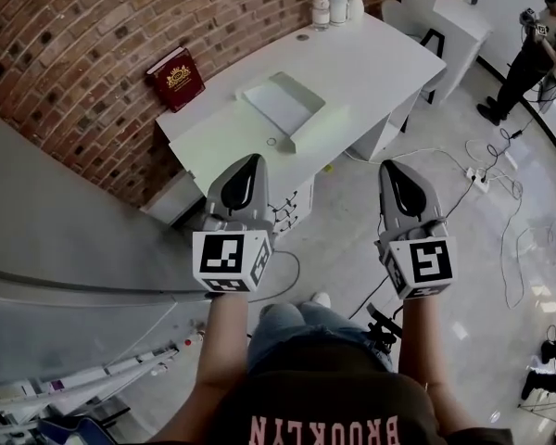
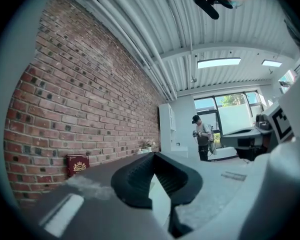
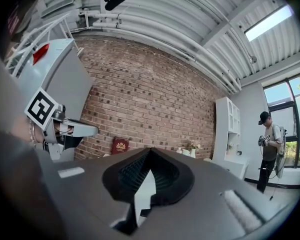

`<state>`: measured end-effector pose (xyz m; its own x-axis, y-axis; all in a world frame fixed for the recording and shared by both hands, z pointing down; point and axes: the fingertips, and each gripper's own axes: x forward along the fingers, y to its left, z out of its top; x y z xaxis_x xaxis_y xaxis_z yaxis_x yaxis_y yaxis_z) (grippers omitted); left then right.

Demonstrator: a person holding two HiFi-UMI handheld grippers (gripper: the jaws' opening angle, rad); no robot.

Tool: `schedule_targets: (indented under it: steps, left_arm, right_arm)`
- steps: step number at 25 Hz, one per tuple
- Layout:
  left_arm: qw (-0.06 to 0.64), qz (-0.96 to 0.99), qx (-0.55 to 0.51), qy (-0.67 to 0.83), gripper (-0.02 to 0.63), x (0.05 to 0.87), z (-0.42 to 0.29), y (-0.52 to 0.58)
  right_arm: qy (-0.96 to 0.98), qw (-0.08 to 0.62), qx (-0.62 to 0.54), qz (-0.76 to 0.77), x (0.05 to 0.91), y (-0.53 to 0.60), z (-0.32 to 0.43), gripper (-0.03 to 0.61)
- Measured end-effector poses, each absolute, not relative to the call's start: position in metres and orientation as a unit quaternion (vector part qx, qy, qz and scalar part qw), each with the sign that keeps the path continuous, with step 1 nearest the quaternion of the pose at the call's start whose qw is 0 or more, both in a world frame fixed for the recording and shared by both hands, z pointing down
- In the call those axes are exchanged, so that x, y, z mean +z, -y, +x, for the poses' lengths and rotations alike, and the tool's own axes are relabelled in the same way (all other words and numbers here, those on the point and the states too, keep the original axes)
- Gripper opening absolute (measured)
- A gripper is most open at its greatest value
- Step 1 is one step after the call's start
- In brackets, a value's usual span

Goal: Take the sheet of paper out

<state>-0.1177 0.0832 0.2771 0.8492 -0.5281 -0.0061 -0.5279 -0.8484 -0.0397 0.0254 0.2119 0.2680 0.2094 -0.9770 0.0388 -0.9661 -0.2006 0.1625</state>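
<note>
A pale open folder (image 1: 287,100) with a white sheet of paper (image 1: 276,108) in it lies on the white table (image 1: 371,58) ahead of me. Both grippers are held level, short of the table's near end, over the floor. The left gripper (image 1: 252,159) is shut and holds nothing; its tips meet in the left gripper view (image 2: 155,155). To its right, the right gripper (image 1: 392,165) also looks shut and empty, its jaws joined at the tip in the right gripper view (image 3: 150,150). Neither touches the folder.
A red book (image 1: 174,78) leans on the brick wall (image 1: 65,54). A bottle and a vase (image 1: 338,6) stand at the table's far end, and a small ring (image 1: 271,142) lies near the folder. Cables and a power strip (image 1: 477,180) lie on the floor. A person (image 1: 536,49) stands far right.
</note>
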Motion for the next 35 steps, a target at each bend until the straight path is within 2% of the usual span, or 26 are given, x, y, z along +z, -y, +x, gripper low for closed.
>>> schedule_targets:
  steps: [17, 35]
  left_arm:
    - [0.007, -0.953, -0.016, -0.301, 0.0, 0.303, -0.049, -0.009]
    - [-0.066, -0.917, -0.059, -0.389, 0.0, 0.365, -0.004, 0.173]
  right_arm:
    - [0.638, 0.079, -0.039, 0.765, 0.289, -0.148, 0.103, -0.001]
    - [0.706, 0.121, -0.011, 0.697, 0.323, 0.064, 0.183, 0.0]
